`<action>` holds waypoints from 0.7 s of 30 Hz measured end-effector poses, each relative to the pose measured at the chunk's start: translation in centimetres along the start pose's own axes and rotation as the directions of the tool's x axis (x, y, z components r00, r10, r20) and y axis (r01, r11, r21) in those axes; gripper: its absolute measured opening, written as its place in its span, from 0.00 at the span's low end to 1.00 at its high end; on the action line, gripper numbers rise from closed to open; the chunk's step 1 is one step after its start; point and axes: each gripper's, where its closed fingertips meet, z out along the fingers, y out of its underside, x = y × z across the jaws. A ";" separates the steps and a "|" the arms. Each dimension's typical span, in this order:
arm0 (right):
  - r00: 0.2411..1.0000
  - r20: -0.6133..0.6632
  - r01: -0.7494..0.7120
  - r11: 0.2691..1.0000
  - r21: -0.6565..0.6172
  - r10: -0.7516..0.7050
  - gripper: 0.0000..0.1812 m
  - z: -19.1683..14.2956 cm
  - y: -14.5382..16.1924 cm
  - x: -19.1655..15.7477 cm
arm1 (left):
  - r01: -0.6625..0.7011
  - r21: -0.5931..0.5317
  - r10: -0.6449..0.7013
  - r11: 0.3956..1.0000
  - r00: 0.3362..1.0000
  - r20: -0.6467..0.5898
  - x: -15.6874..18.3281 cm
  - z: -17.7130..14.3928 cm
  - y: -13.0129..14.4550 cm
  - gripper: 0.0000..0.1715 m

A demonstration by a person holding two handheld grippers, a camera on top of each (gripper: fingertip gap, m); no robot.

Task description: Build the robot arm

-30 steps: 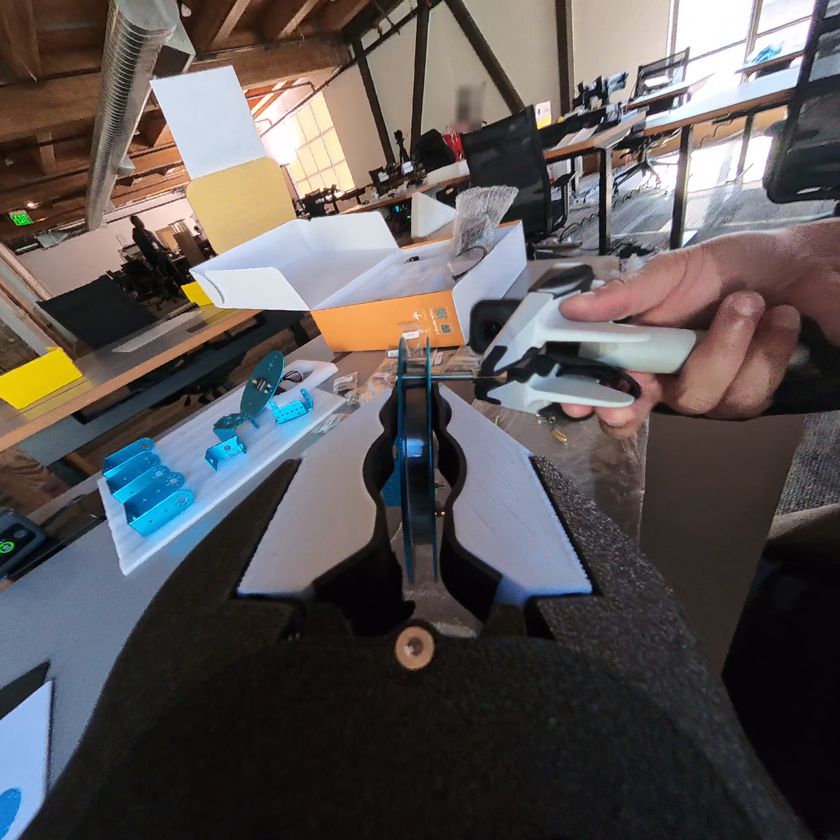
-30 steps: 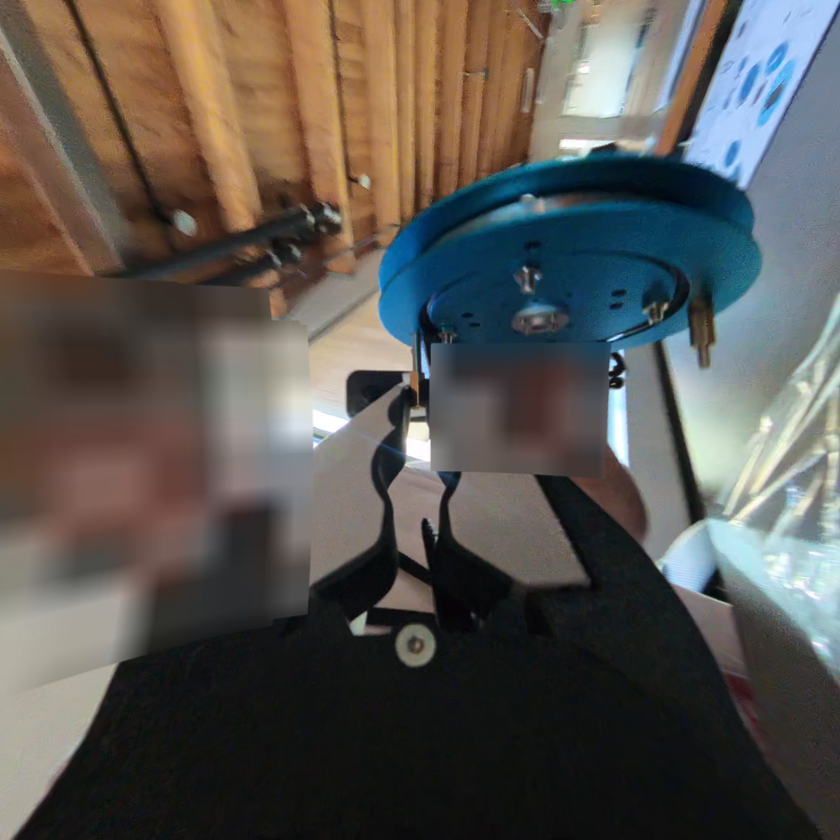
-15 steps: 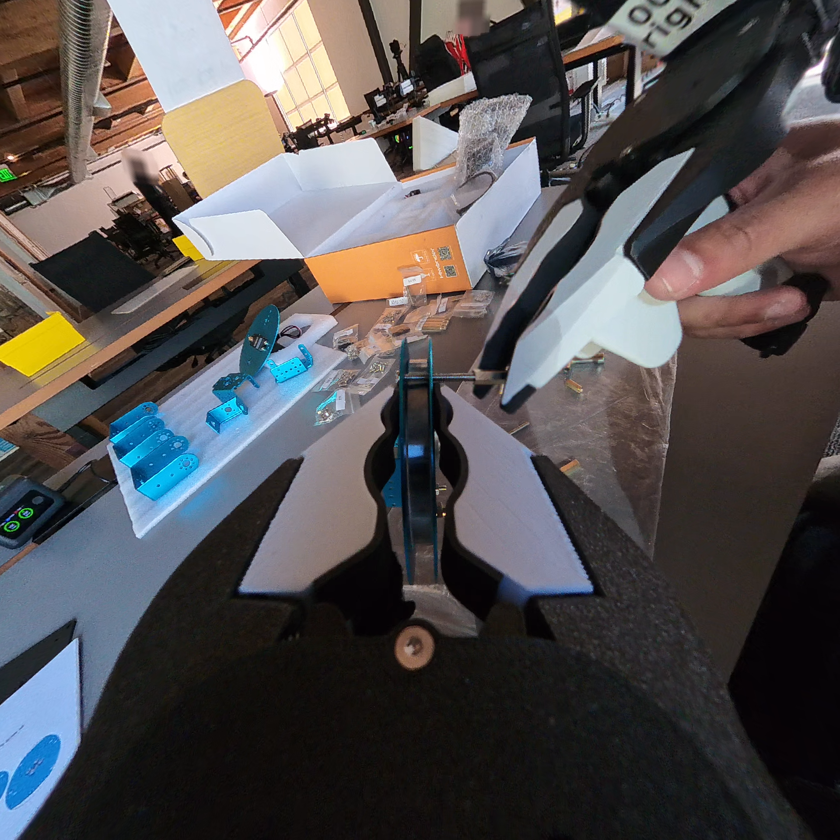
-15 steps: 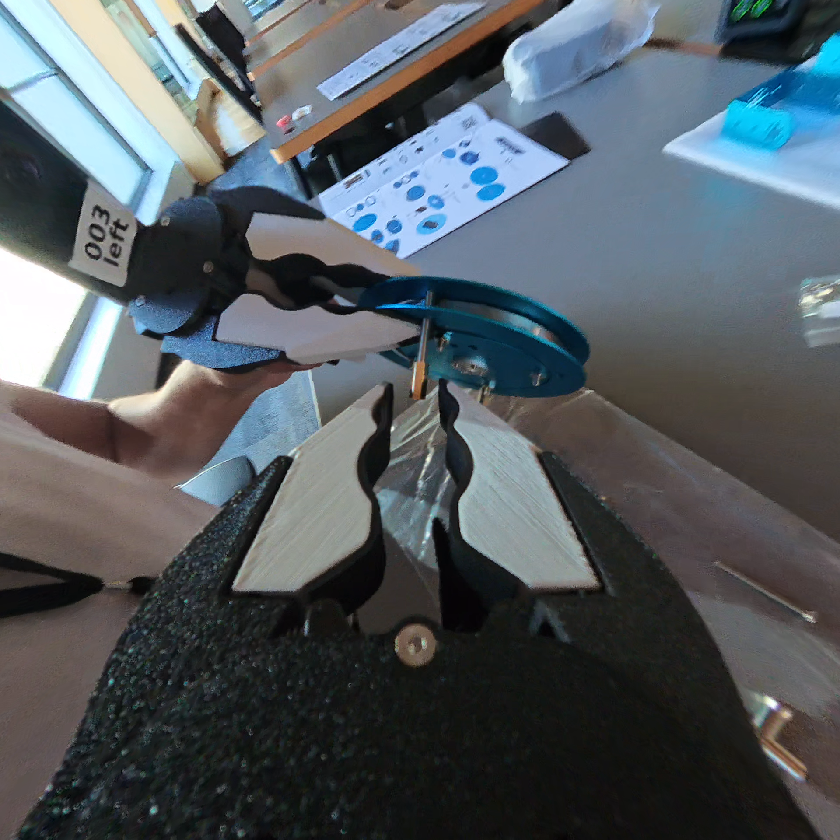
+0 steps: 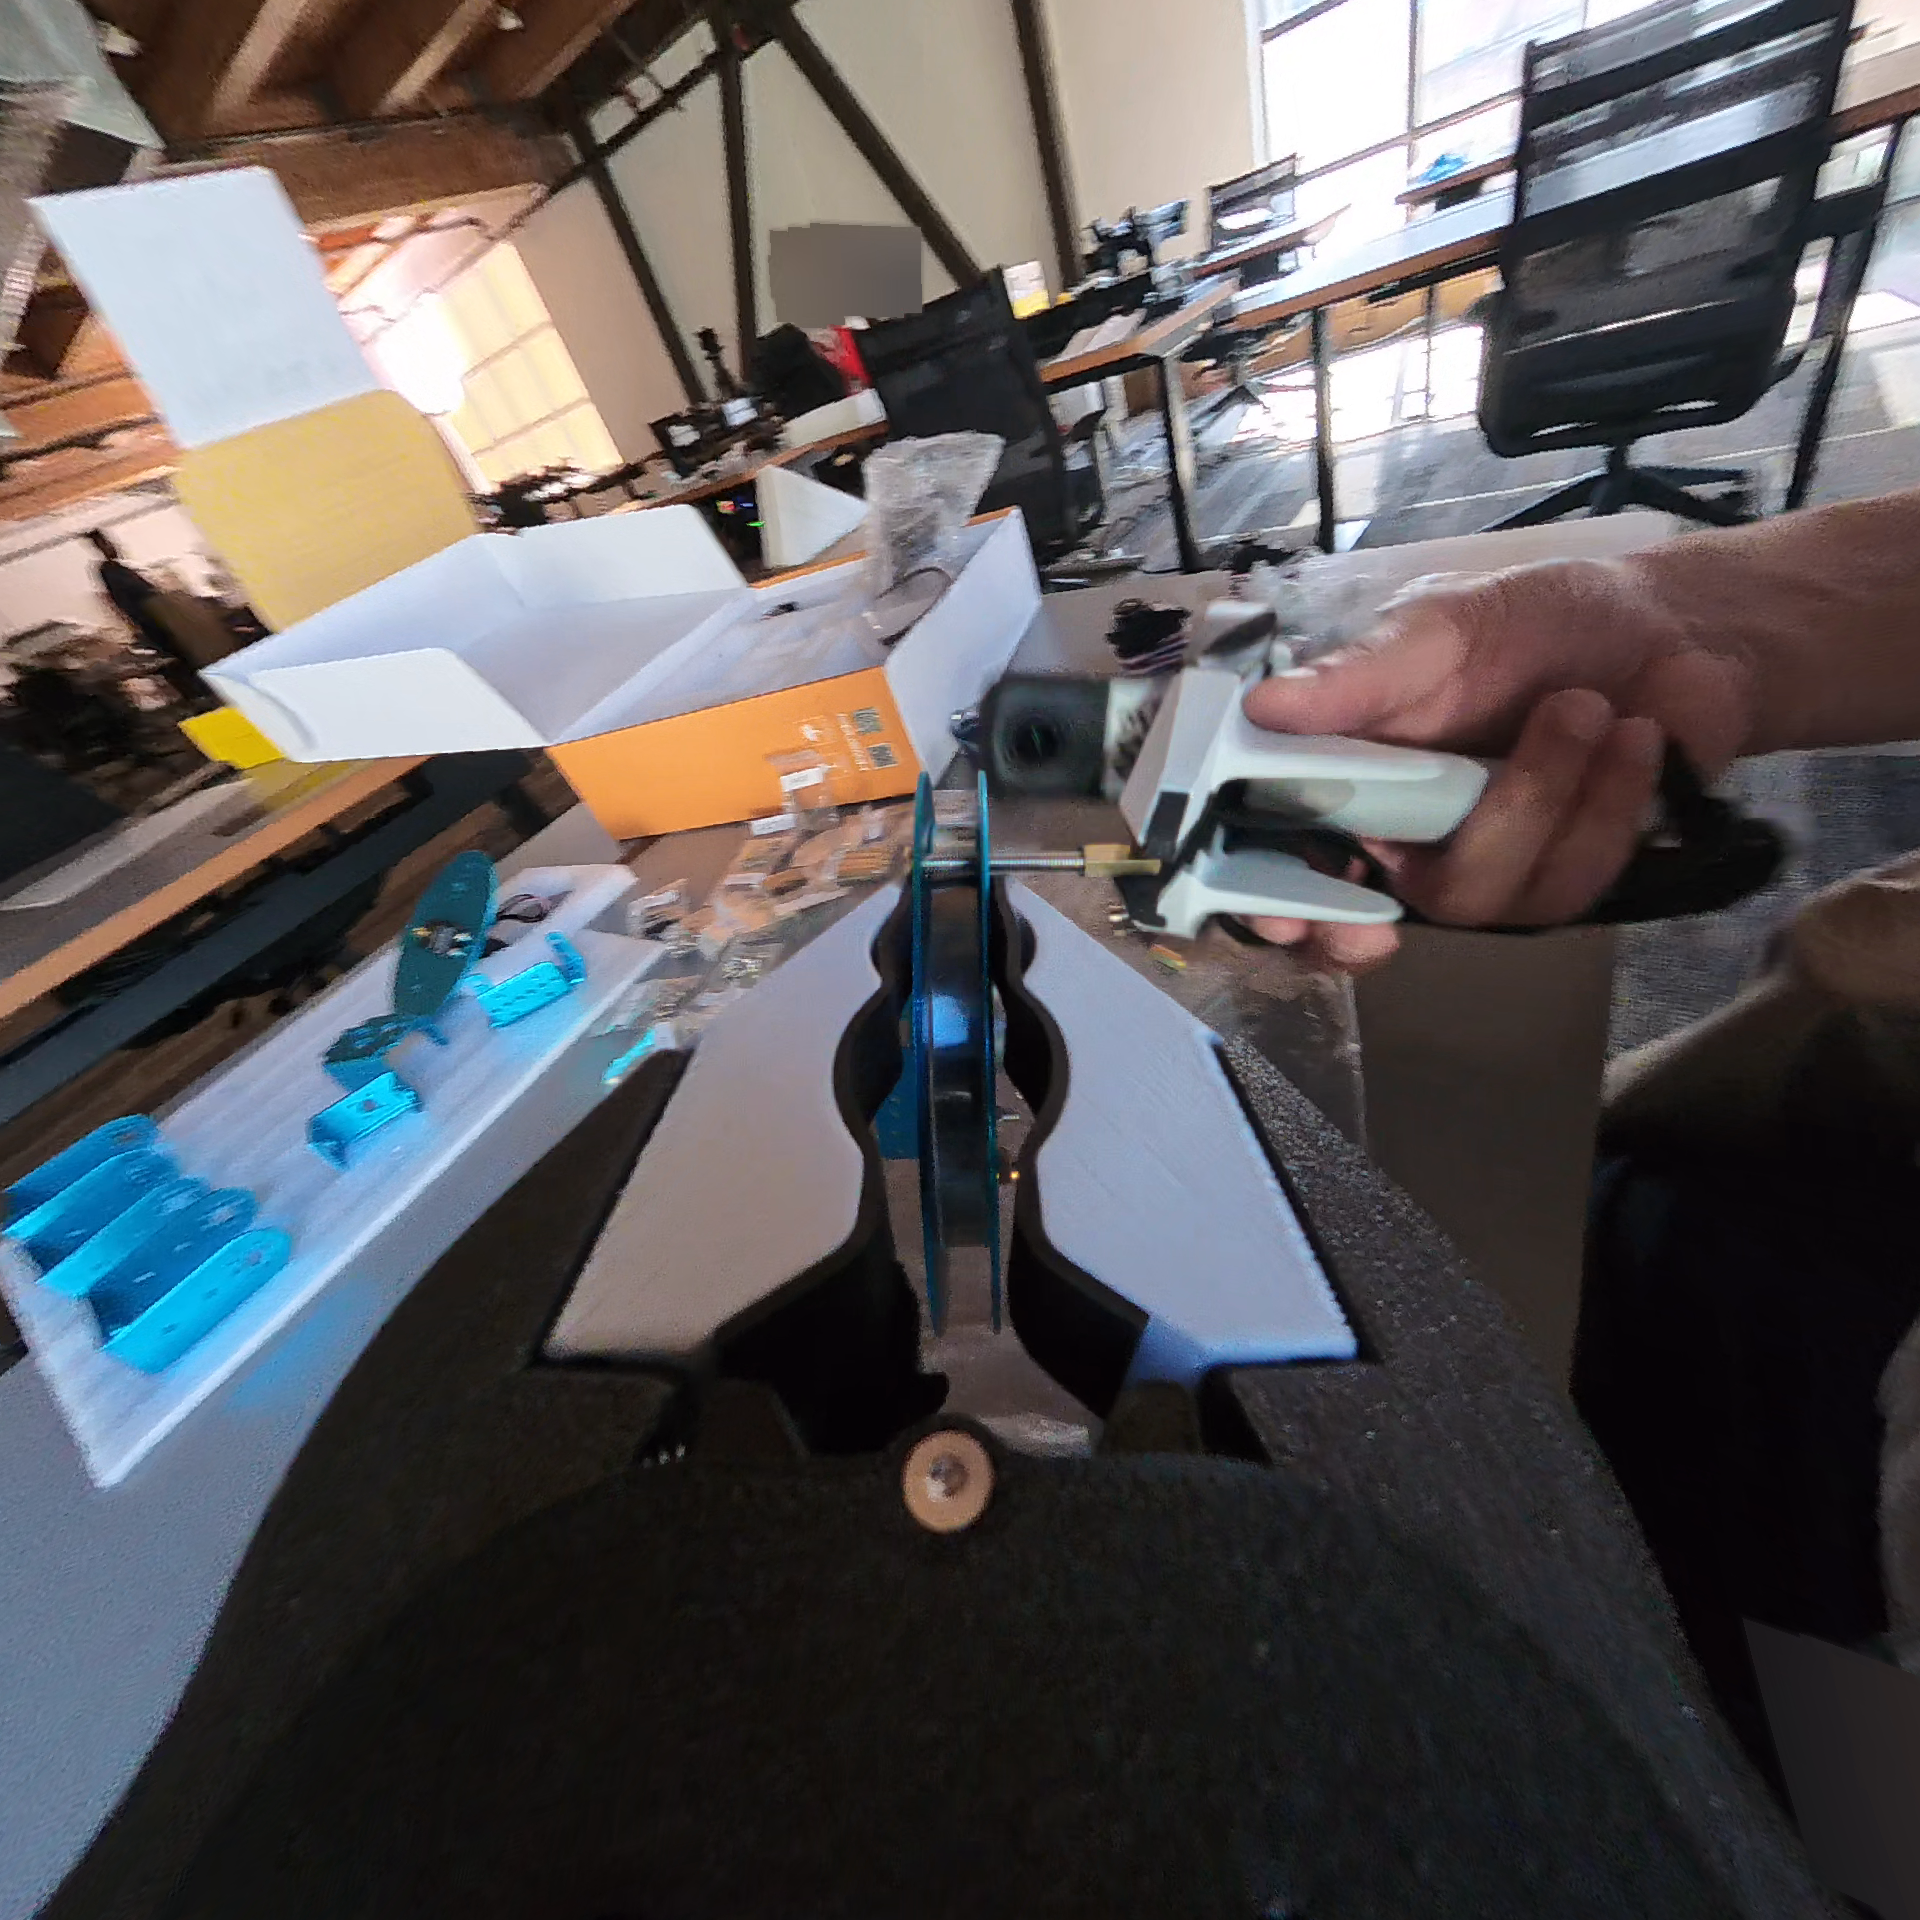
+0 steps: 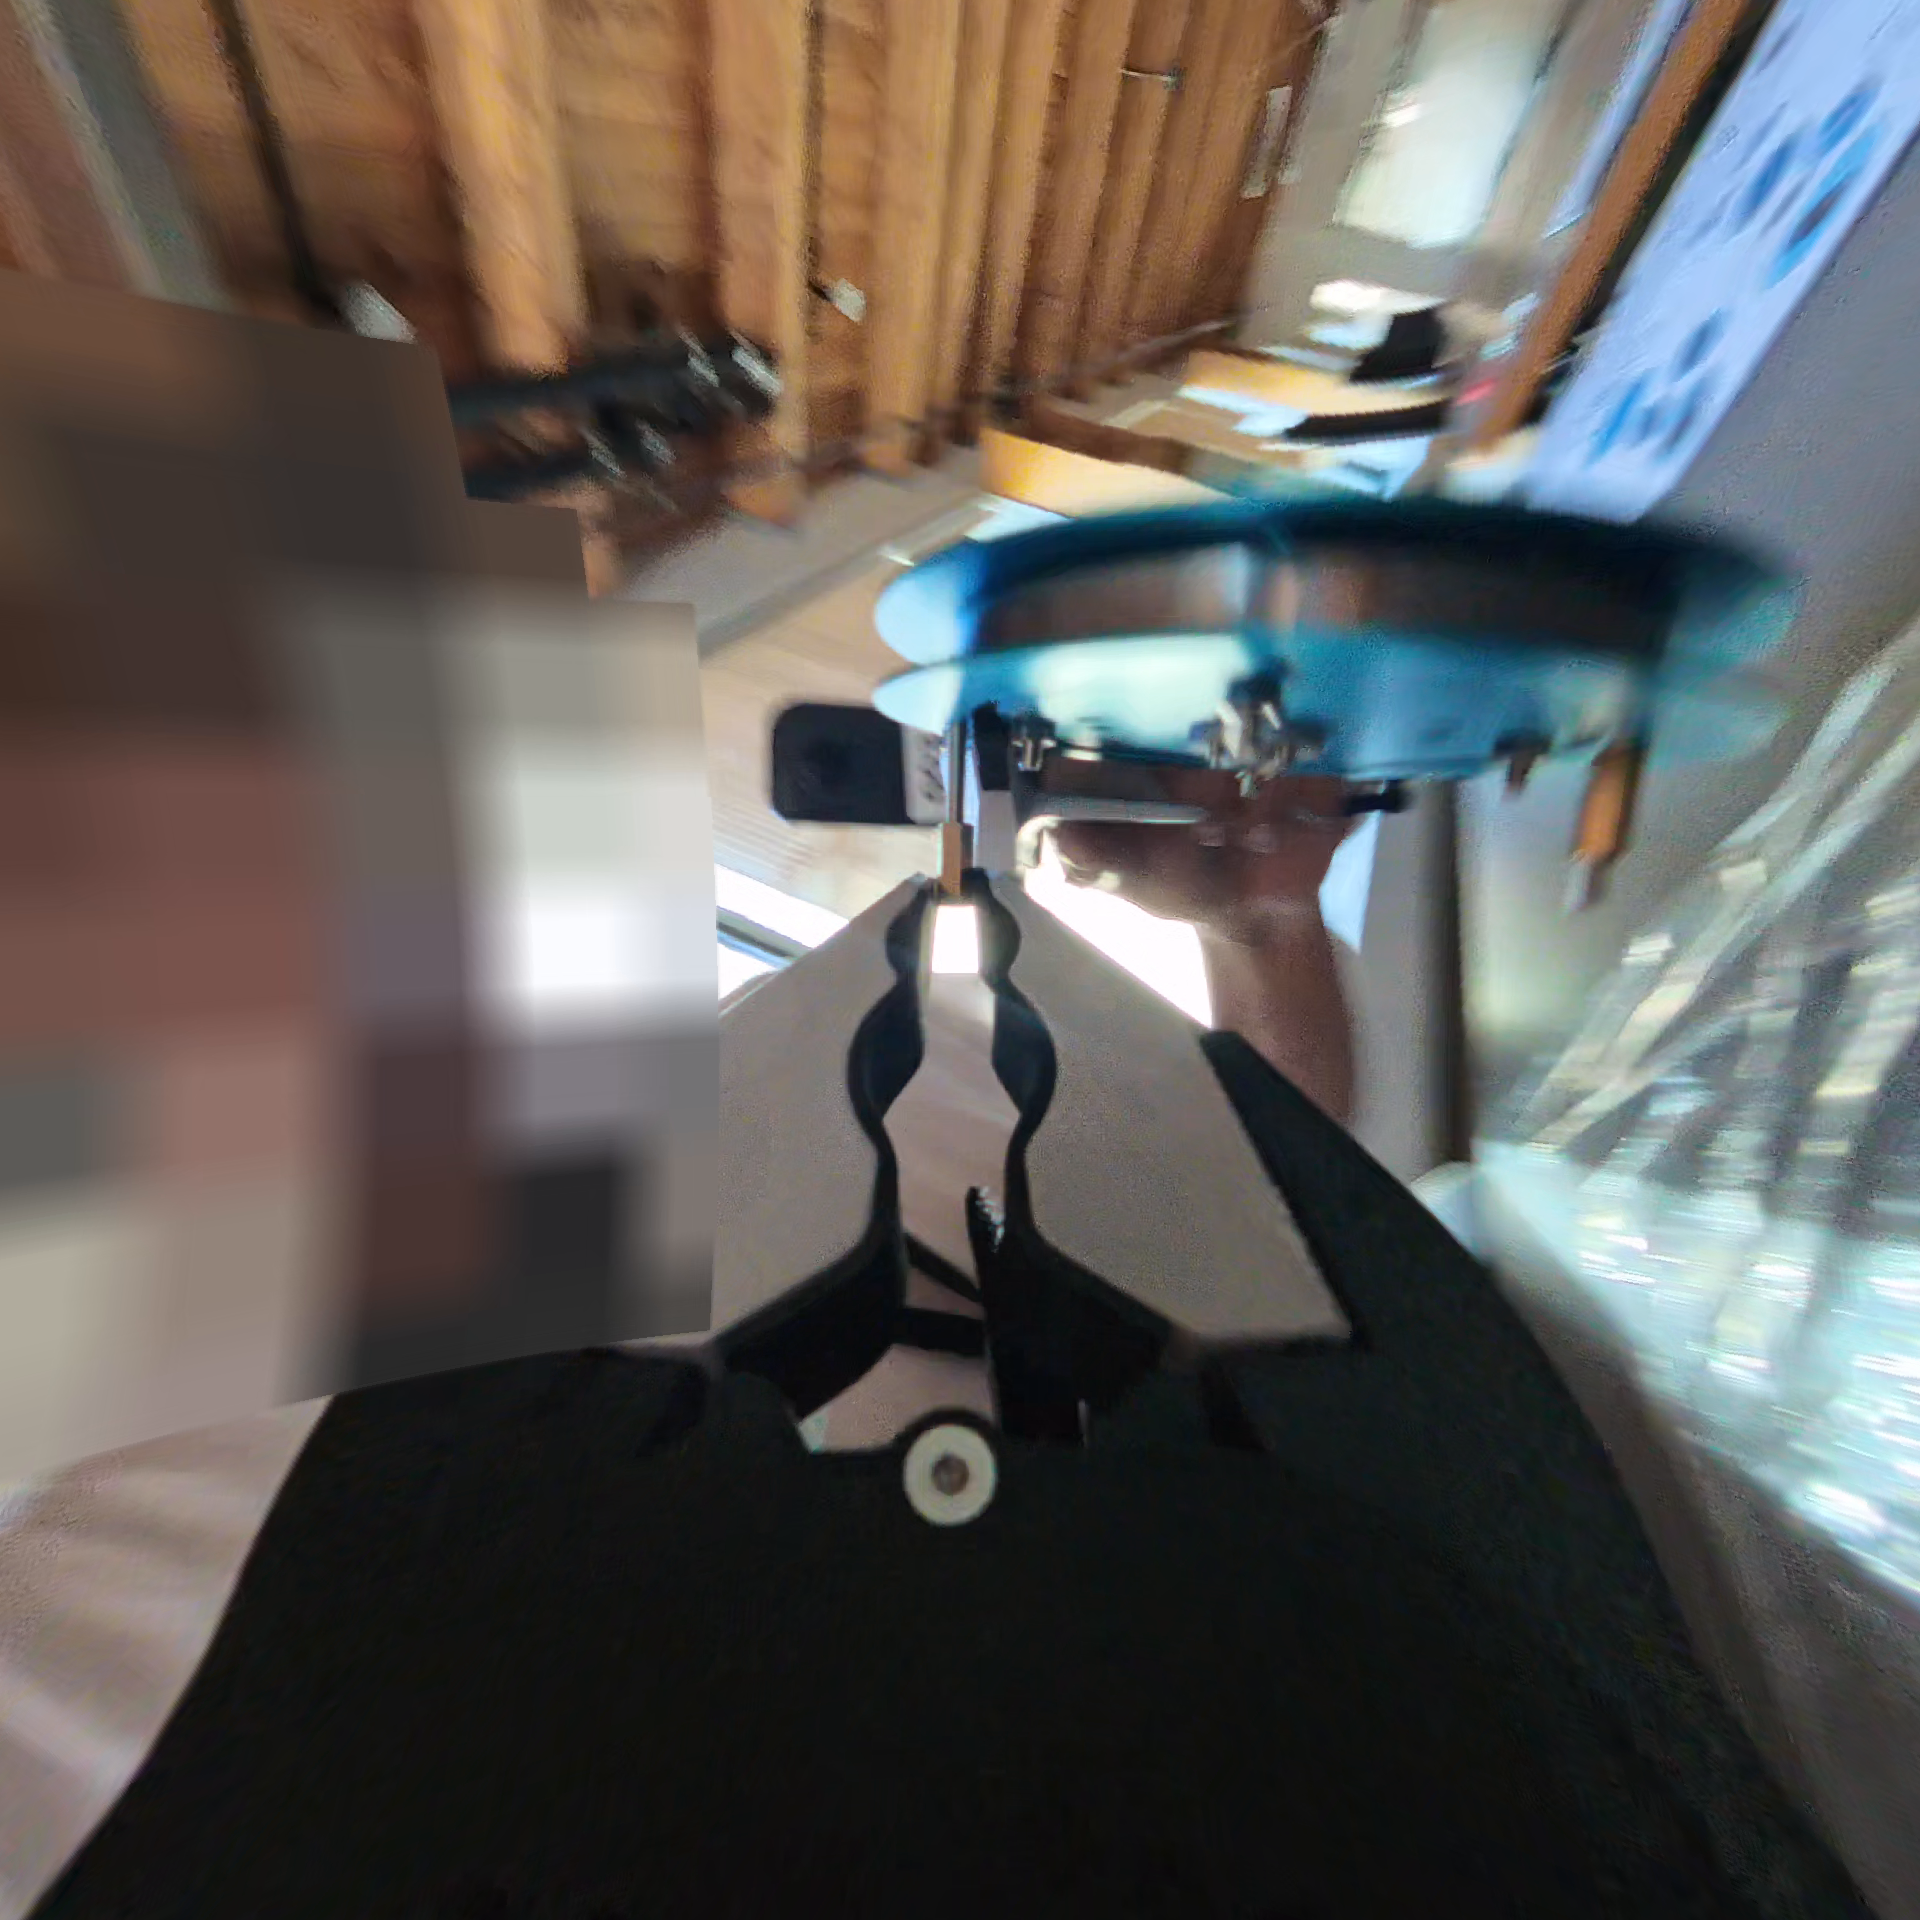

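My left gripper [image 5: 951,904] is shut on a blue double-disc assembly [image 5: 951,1091] and holds it edge-on above the table. A thin screw [image 5: 1034,860] sticks out of the disc to the right, with a brass standoff [image 5: 1117,860] on its end. My right gripper [image 5: 1158,878], held by a hand [image 5: 1538,748], pinches that standoff at its fingertips. In the right wrist view the right gripper [image 6: 951,899] is closed on the standoff [image 6: 954,847] under the blurred blue disc [image 6: 1330,644].
An open orange-and-white box [image 5: 727,717] stands behind the disc. A white foam tray [image 5: 208,1340] with several blue brackets lies at left. Small hardware bags [image 5: 810,873] and a clear plastic sheet [image 5: 1288,1008] lie on the grey table [image 5: 83,1683]. A black office chair [image 5: 1662,260] stands far right.
The right gripper twisted about the screw: level, then tipped up half a second ago, and level again now. The left gripper has kept the disc clamped and tilted a little.
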 end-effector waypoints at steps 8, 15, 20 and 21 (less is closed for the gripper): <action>0.307 -0.286 0.720 0.418 -0.554 -0.908 0.28 -4.4 -3.2 1.5 | 0.075 -0.045 -0.087 0.996 0.904 -0.418 0.1 -0.2 1.7 0.07; 0.313 -0.211 0.730 0.377 -0.570 -0.926 0.09 -2.2 -2.8 3.6 | 0.056 -0.125 -0.122 0.991 0.779 -0.616 1.0 1.2 3.3 0.07; 0.117 -0.311 0.678 0.304 -0.669 -0.943 0.07 -3.0 -3.1 5.0 | 0.038 -0.154 -0.132 0.987 0.739 -0.661 1.2 1.8 4.4 0.07; 0.094 -0.339 0.669 0.311 -0.675 -0.936 0.07 -3.0 -3.2 5.0 | 0.033 -0.148 -0.125 0.988 0.732 -0.670 1.2 1.8 4.4 0.07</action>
